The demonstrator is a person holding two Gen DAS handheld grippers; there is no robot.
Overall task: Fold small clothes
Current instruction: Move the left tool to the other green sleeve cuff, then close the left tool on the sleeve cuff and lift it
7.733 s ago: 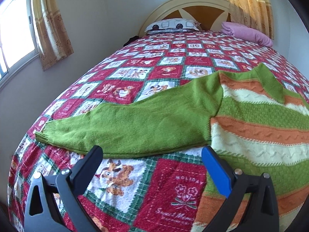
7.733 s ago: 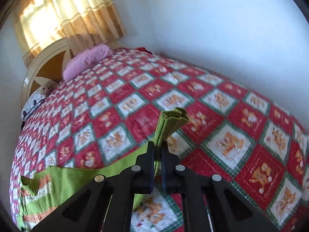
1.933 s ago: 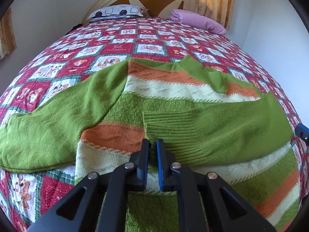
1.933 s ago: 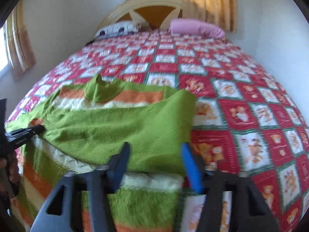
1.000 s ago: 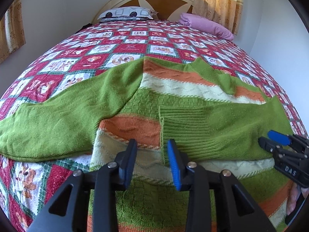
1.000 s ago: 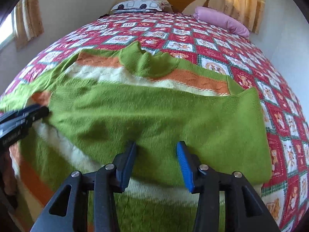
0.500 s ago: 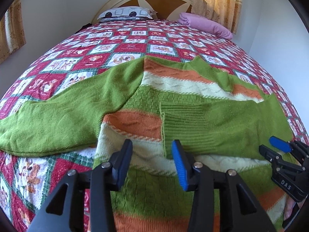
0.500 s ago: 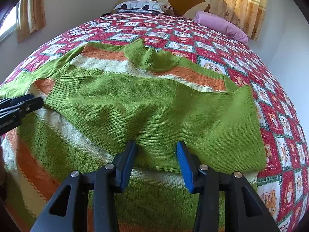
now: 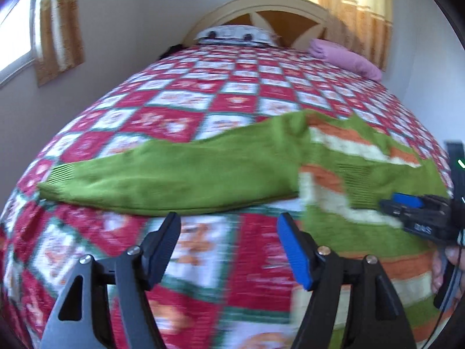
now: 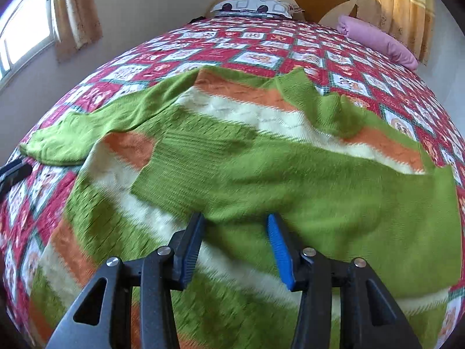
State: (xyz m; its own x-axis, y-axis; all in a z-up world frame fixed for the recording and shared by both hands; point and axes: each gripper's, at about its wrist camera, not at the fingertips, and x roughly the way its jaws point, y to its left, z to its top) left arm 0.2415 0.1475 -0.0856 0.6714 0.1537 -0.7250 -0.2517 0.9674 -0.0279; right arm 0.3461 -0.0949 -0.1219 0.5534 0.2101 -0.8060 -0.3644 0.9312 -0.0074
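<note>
Ahead of my left gripper (image 9: 228,226), jaws just widening, empty, a flat knitted green sleeve (image 9: 180,180), beyond my right gripper (image 10: 235,226), parted, empty, the folded ribbed sleeve (image 10: 290,180) on the striped sweater (image 10: 96,224).

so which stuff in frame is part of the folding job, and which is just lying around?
Part of the job:
- striped sweater, one sleeve folded across it, the other sleeve still spread out
- left hand-held gripper, open
- right hand-held gripper, open

Just lying about:
- patchwork bedspread
- patterned pillow
- pink pillow
- curtains
</note>
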